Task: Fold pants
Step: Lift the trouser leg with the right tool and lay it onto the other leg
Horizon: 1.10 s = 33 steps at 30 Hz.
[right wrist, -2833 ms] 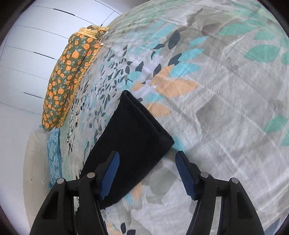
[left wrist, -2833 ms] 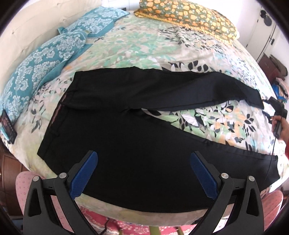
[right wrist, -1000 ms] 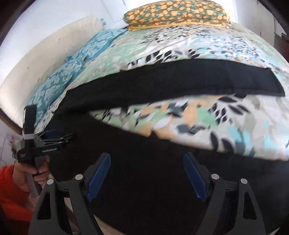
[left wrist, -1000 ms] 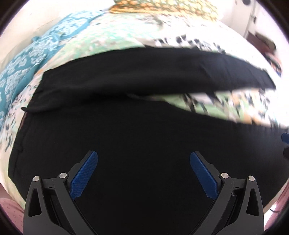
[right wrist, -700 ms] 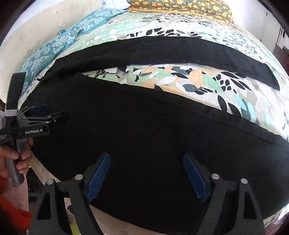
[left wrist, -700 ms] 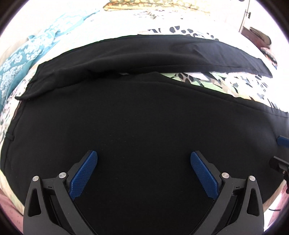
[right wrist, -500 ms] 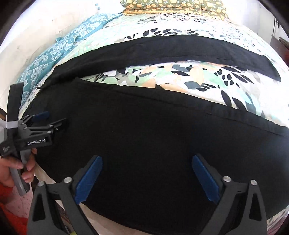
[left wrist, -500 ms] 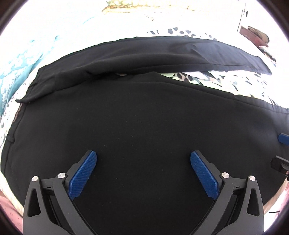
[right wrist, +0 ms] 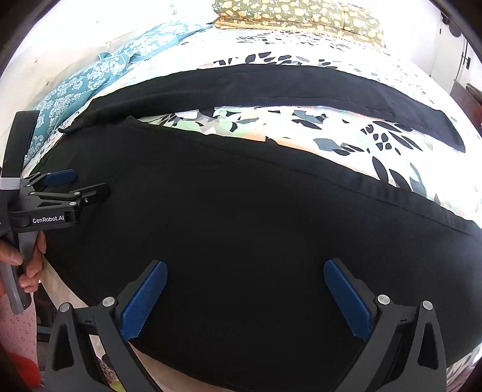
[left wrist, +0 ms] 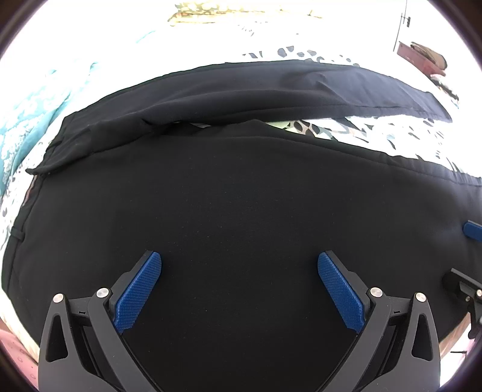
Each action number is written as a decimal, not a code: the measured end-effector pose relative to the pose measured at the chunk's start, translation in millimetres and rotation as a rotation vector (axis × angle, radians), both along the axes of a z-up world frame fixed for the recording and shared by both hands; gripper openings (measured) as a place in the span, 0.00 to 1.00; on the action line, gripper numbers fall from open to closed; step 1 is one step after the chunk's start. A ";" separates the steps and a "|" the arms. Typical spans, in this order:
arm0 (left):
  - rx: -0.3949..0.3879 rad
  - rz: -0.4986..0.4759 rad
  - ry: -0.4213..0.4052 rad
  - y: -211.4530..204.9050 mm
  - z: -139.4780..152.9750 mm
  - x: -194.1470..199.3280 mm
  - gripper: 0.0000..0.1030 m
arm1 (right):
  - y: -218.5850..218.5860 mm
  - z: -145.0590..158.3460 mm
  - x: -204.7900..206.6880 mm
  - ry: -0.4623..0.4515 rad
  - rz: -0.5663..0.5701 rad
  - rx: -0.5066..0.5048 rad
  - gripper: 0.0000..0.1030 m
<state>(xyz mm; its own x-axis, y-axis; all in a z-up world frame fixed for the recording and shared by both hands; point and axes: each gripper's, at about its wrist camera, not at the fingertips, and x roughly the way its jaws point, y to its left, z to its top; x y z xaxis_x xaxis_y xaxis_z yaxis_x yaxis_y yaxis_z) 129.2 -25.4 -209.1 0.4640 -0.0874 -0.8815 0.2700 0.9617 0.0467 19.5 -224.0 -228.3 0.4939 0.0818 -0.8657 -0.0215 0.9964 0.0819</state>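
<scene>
- While the black fabric pants (right wrist: 241, 217) are spread flat on the floral bedsheet (right wrist: 301, 132), both jaws are held wide apart, empty.
- If only one layer is pinched, an uneven fold is risked.

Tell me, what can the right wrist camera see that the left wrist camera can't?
Only the right wrist view shows the left gripper from outside, with the hand holding its handle, plus clear sights of the orange-flowered pillow and the teal pillow.

Only the left wrist view shows the pants' waistband at the left and a reddish-brown piece of furniture far right; its background is washed out by glare.

Both show the black pants spread on the flowered bedsheet, legs apart, and open jaws above the near leg.
</scene>
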 end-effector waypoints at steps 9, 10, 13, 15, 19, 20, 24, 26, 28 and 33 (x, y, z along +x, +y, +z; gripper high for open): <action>0.007 -0.007 0.009 -6.0 -2.9 1.7 1.00 | 2.6 -0.4 -0.6 -0.007 0.008 -0.013 1.00; 0.008 -0.008 0.010 -6.4 -3.2 1.6 1.00 | 2.8 -0.4 -0.6 -0.007 0.008 -0.013 1.00; 0.010 -0.008 0.012 -7.4 -4.0 1.4 1.00 | 2.9 -0.7 -0.8 -0.007 0.010 -0.015 1.00; 0.010 -0.008 0.013 -8.0 -4.1 1.3 1.00 | 3.0 -0.8 -0.8 -0.007 0.011 -0.016 1.00; 0.012 -0.008 0.016 -8.3 -5.1 1.5 1.00 | 2.5 -1.0 -0.7 -0.006 0.018 -0.018 1.00; 0.013 -0.008 0.017 -9.0 -5.0 1.7 1.00 | 2.5 -1.0 -0.6 -0.005 0.021 -0.018 1.00; 0.015 -0.008 0.016 -9.2 -5.6 1.6 1.00 | 2.3 -0.7 -0.2 -0.001 0.023 -0.020 1.00; 0.014 -0.009 0.016 -9.1 -5.6 1.5 1.00 | 2.2 -0.7 -0.5 -0.001 0.023 -0.020 1.00; 0.015 -0.009 0.016 -9.0 -5.8 1.4 1.00 | 2.4 -0.8 -0.4 -0.001 0.024 -0.020 1.00; 0.014 -0.008 0.017 -9.0 -5.9 1.4 1.00 | 2.3 -0.7 -0.5 -0.001 0.023 -0.020 1.00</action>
<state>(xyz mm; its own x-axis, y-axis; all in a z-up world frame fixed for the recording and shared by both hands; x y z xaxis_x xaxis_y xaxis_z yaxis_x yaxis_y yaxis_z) 130.6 -34.4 -215.0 0.4486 -0.0789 -0.8903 0.2788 0.9587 0.0555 19.1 -221.7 -229.0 0.4929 0.0763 -0.8667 -0.0447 0.9971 0.0624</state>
